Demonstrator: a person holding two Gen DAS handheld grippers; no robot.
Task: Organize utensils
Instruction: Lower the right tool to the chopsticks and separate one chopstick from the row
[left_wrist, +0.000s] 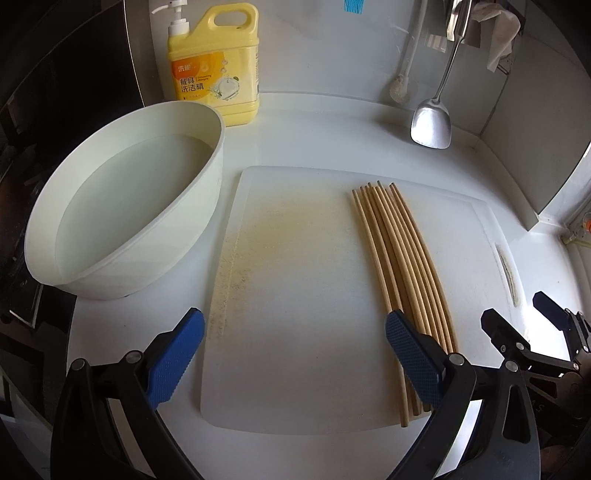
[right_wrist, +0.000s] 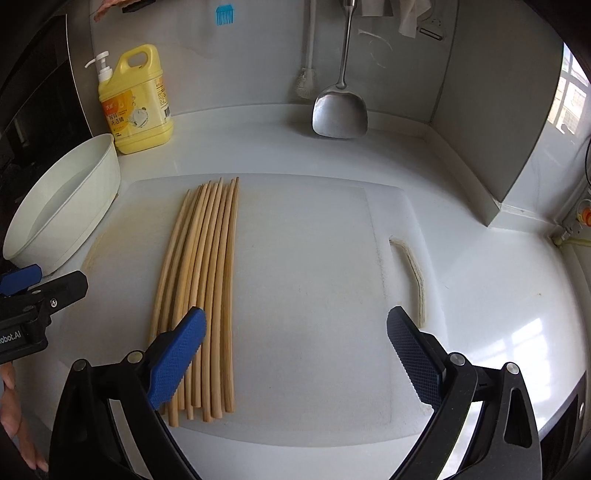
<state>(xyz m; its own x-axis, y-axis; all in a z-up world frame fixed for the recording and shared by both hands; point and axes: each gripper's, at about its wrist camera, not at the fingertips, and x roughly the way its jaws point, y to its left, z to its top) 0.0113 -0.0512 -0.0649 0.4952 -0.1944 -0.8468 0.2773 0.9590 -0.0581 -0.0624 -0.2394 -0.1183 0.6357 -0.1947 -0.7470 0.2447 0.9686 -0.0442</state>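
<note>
Chopsticks: round bamboo, bundled on white plastic board | left gripper, right gripper: fingers apart, empty

Chopsticks on cutting board

left wrist: low, forward over cutting board | right wrist: same, rightward | shared: board

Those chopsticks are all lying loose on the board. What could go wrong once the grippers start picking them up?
The chopsticks lie packed side by side, so an open gripper may catch several or nudge some off the cutting board. The bowl of water sits right beside the board; a careless sweep of the left gripper could bump it and spill.
</note>
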